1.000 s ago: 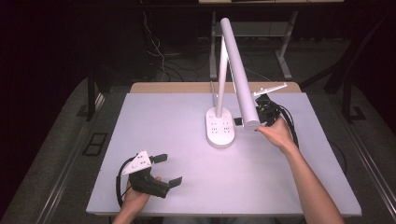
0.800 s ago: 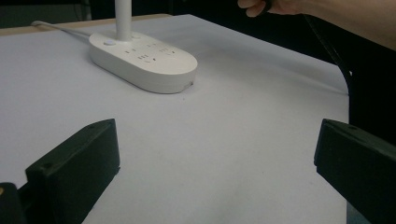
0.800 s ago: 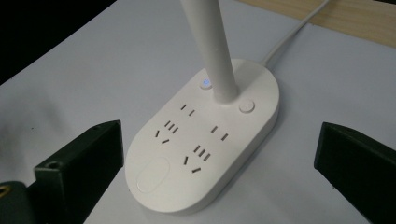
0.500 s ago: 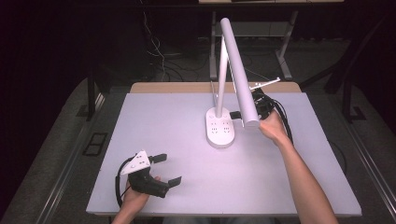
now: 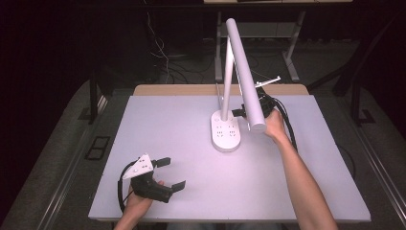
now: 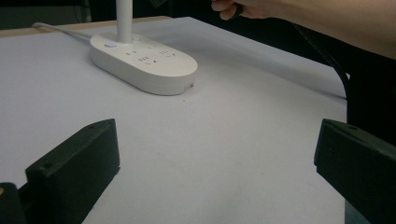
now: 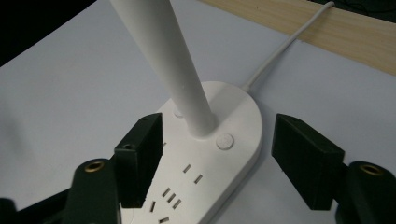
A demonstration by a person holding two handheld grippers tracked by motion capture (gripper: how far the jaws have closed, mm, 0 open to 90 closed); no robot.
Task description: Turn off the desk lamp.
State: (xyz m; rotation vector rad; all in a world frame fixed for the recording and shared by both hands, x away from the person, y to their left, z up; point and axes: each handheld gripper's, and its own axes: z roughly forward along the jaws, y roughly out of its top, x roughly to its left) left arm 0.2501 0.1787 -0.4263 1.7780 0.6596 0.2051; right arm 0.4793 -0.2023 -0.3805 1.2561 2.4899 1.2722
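Observation:
A white desk lamp stands mid-table on an oval base [image 5: 226,133] with sockets in its top; its upright post [image 5: 226,81] carries a long tilted head [image 5: 244,67]. My right gripper [image 5: 239,113] reaches in from the right, partly hidden behind the lamp head. In the right gripper view its jaws have just been closing and stand on either side of the base's post end [image 7: 233,163], with the post [image 7: 173,56] and a round button [image 7: 224,141] between them, pads not pressing. My left gripper [image 5: 171,173] rests open at the front left, with nothing between its jaws.
The lamp's white cable [image 7: 289,46] runs off over a wooden strip [image 7: 345,32] at the table's far edge. The left gripper view shows the base [image 6: 144,60] far ahead and the other hand [image 6: 243,7] above it. Dark floor and desk legs surround the table.
My right gripper has moved left toward the lamp base and slipped behind the lamp head, and its jaws have narrowed. The left gripper has stayed put.

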